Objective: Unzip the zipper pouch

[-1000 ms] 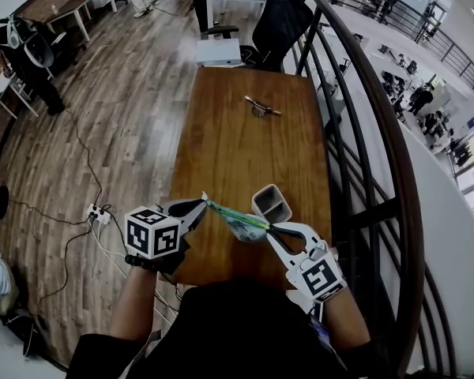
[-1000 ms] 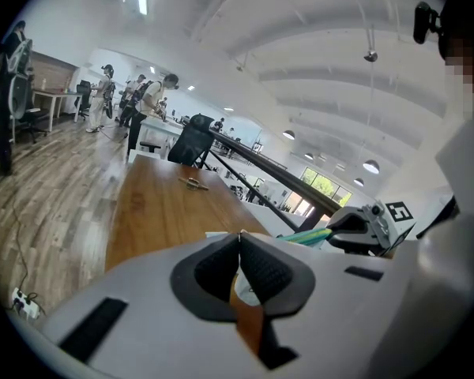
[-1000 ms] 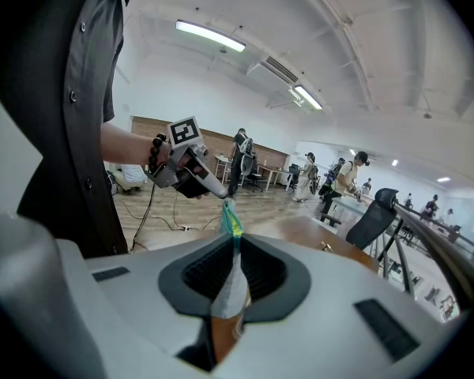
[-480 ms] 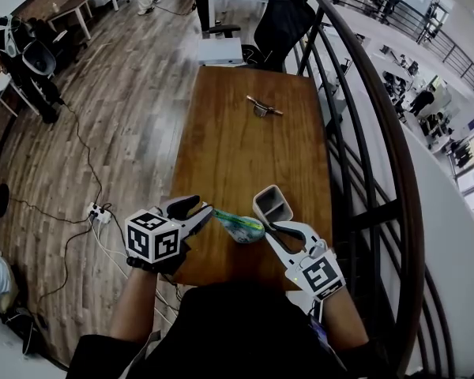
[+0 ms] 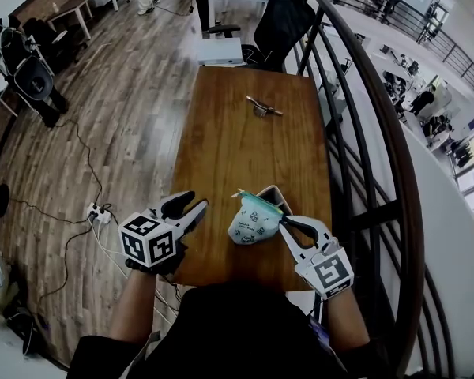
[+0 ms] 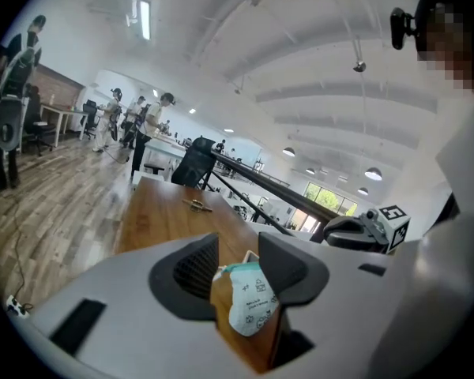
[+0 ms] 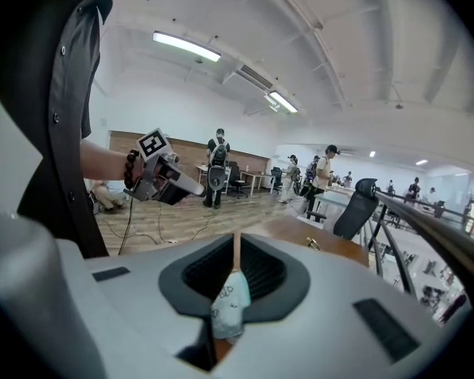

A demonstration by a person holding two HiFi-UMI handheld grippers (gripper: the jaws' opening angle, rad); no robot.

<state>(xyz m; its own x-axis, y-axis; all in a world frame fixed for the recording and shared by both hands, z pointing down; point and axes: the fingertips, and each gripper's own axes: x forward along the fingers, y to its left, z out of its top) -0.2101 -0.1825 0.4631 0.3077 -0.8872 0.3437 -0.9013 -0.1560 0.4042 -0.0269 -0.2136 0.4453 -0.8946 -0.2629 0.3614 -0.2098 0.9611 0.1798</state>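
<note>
Head view: the zipper pouch hangs over the counter's 6 o'clock edge. The right tool is clamped on its 3 o'clock corner, and only the right gripper view shows this grip closely. The left tool, at the pouch's 9 o'clock, stands clear, its jaws just opening with nothing between them. Whether the zipper is open cannot be made out.

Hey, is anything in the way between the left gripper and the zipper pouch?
Nothing visible. The left gripper, its jaws just opening with nothing between them, faces the zipper pouch across open air; the right gripper holds that pouch up.
</note>
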